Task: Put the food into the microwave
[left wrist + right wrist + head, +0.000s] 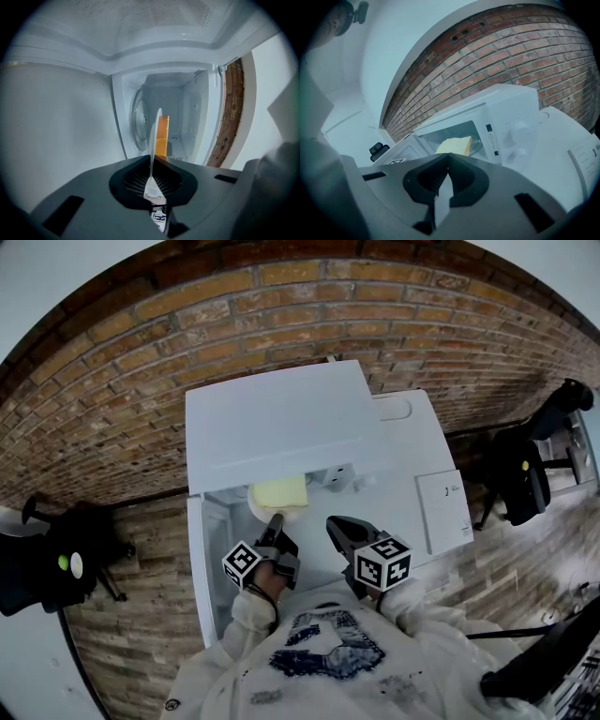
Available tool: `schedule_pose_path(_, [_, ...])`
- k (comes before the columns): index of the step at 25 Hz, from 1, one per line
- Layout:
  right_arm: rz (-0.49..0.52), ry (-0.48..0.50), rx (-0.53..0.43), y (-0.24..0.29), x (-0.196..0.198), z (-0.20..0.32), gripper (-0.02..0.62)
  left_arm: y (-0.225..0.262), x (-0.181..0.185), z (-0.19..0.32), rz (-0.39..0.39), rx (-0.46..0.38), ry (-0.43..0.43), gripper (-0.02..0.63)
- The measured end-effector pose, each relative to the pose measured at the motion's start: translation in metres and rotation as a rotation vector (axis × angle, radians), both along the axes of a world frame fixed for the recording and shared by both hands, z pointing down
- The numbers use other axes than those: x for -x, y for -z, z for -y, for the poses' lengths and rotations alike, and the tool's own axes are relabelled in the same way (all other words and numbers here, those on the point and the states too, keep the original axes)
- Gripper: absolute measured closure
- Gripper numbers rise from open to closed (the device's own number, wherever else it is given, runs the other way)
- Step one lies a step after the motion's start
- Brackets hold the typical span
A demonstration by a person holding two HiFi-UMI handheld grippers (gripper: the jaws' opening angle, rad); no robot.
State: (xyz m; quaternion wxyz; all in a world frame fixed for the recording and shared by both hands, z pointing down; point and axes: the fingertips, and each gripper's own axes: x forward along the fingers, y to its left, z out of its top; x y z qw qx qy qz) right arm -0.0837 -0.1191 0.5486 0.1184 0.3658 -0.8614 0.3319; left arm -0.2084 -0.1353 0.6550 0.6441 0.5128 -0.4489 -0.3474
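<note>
- Right gripper (335,526): nearest the body, held back from the oven, tips pressed together, nothing between them.
- Left gripper (275,519): reaching forward, pinched tight on the rim of a thin white plate (256,508). In its own view the plate shows edge-on, so its face is unreadable.
- Pale yellow slab of food (278,493): on the plate, at the mouth of the white microwave (281,418). Far end tucked under the oven top in the head view.
- Door (194,568): swung open to the left.
- Round turntable (138,124): inside, beyond the plate. Cannot tell if the plate touches it.
- Red brick wall (141,343) behind.
</note>
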Motion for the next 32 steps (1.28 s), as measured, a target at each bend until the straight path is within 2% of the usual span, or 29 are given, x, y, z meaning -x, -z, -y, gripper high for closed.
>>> schedule_pose_path(32, [-0.028,-0.034,0.017,-0.005,-0.02,0.01,0.581,-0.048,-0.001,0.058,-0.031,0.083,0.046,0.588])
